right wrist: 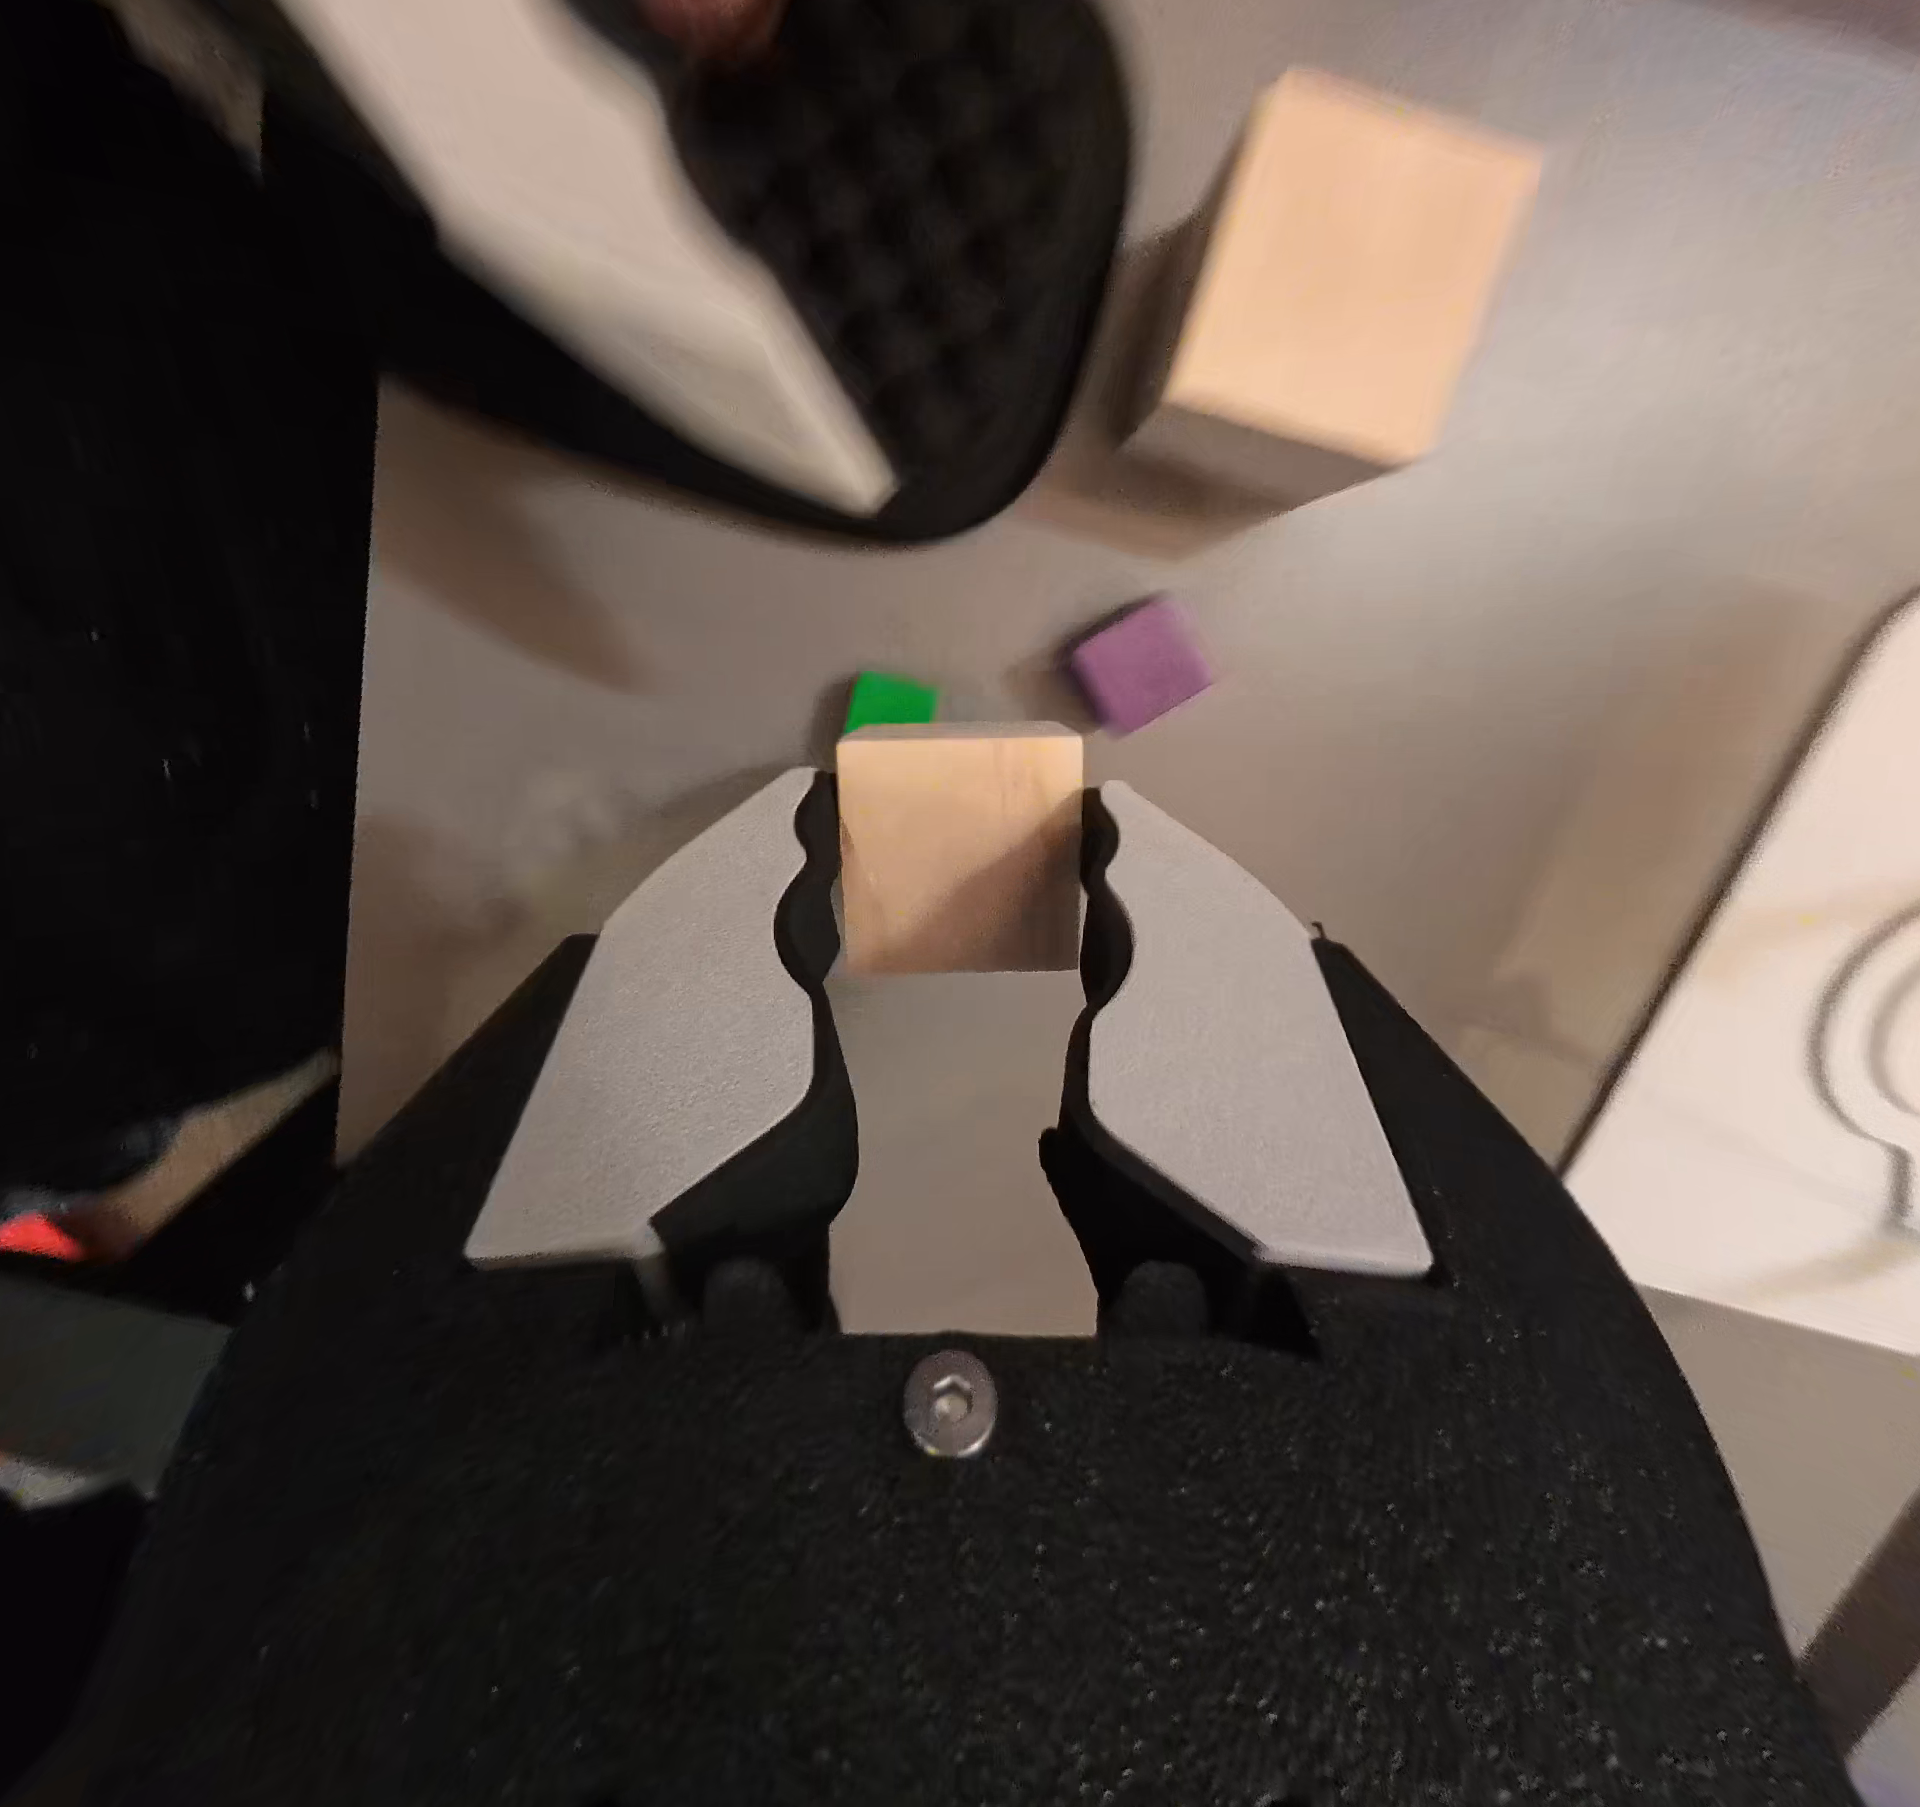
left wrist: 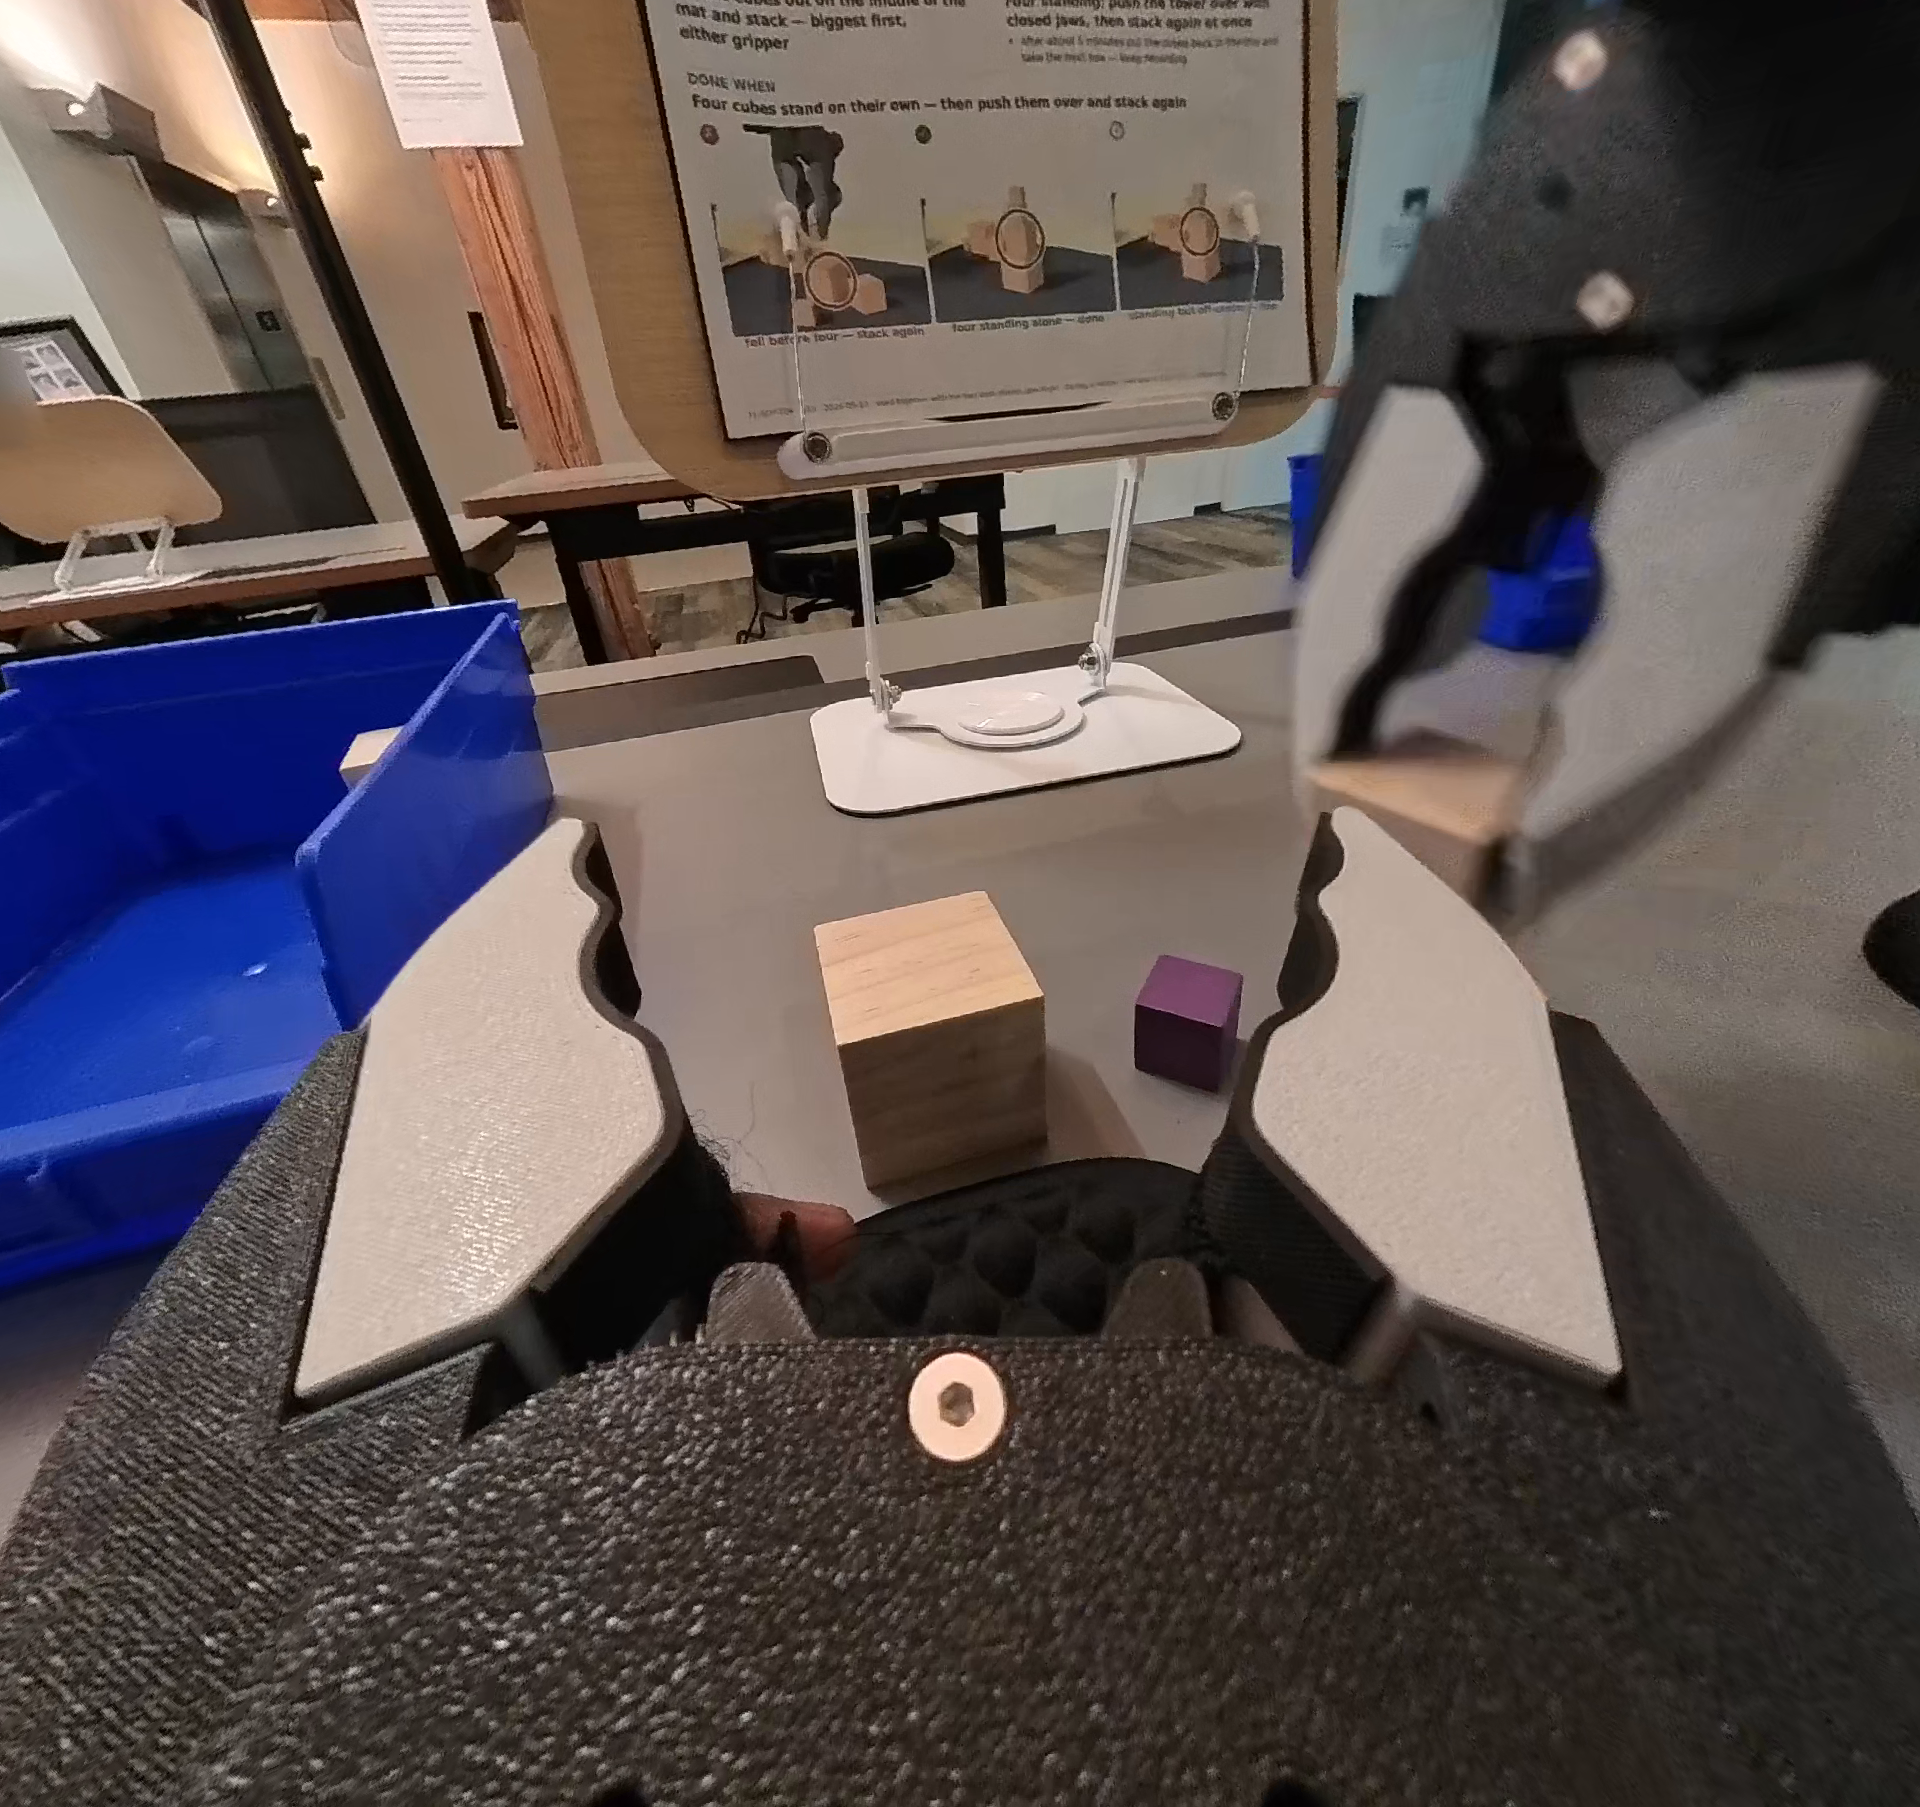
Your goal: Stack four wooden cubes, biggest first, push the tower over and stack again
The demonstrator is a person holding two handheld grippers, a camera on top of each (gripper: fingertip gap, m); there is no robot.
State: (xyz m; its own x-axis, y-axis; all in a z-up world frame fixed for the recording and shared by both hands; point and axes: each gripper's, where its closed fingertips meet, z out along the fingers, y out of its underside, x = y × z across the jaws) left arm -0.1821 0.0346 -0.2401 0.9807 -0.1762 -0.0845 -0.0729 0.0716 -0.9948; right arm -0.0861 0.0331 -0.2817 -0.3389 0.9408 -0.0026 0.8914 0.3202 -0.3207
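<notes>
My left gripper (left wrist: 961, 827) is open wide and empty, low over the grey mat (left wrist: 727, 874). A large wooden cube (left wrist: 930, 1030) stands just ahead between its fingers, untouched, with a small purple cube (left wrist: 1188, 1019) to its right. My right gripper (right wrist: 961, 796) is shut on a medium wooden cube (right wrist: 958, 853), both pads pressed on its sides. The left wrist view shows that gripper (left wrist: 1423, 812) at the right, tilted down, with the cube (left wrist: 1403, 801) in its tips. Beyond the held cube lie a green cube (right wrist: 890, 701), the purple cube (right wrist: 1138, 661) and the large wooden cube (right wrist: 1340, 271).
A blue bin (left wrist: 208, 926) stands at the left of the mat. A white document stand (left wrist: 1023, 739) with a printed sheet stands at the back; its base (right wrist: 1766, 1030) shows at the right. The left gripper's finger (right wrist: 623, 251) is blurred at the upper left.
</notes>
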